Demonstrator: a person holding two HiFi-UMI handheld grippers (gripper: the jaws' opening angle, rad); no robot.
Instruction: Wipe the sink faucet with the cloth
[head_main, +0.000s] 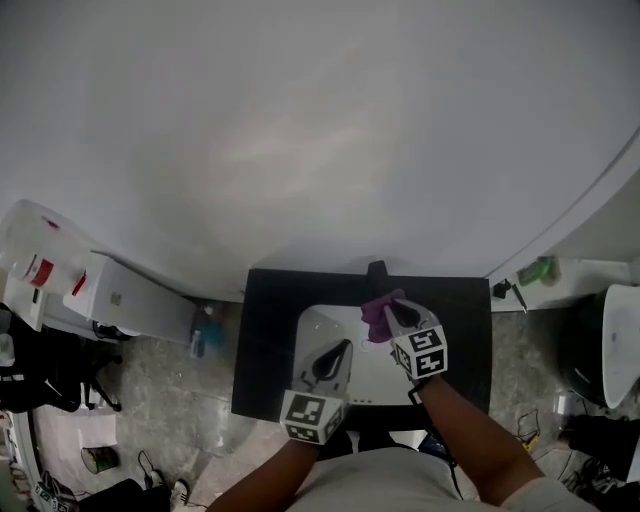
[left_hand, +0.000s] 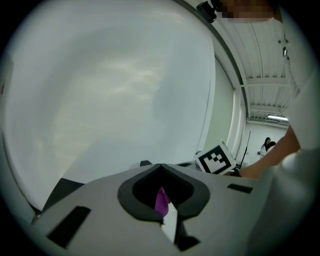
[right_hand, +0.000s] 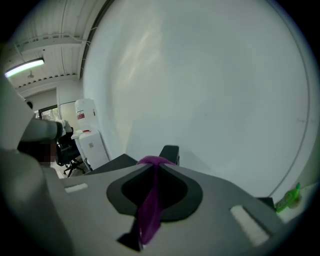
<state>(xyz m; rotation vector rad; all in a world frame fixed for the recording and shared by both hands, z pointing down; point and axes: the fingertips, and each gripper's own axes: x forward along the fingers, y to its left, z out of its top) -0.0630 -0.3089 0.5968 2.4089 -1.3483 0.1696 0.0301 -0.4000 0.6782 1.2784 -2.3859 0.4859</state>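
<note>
A dark faucet (head_main: 377, 270) stands at the back of a white sink (head_main: 320, 330) set in a black counter (head_main: 265, 340). My right gripper (head_main: 392, 305) is shut on a purple cloth (head_main: 377, 316) just in front of the faucet, near its base. In the right gripper view the cloth (right_hand: 150, 202) hangs pinched between the jaws, with the faucet (right_hand: 170, 151) right beyond the tips. My left gripper (head_main: 343, 347) hovers over the sink basin, shut and holding nothing. In the left gripper view a bit of the cloth (left_hand: 161, 200) shows through the gap below the closed jaws.
A plain white wall rises straight behind the counter. To the left stand a white cabinet (head_main: 110, 295) and a blue bottle (head_main: 207, 330) on the floor. A green object (head_main: 540, 270) lies on a ledge at the right, next to a white basin (head_main: 620, 340).
</note>
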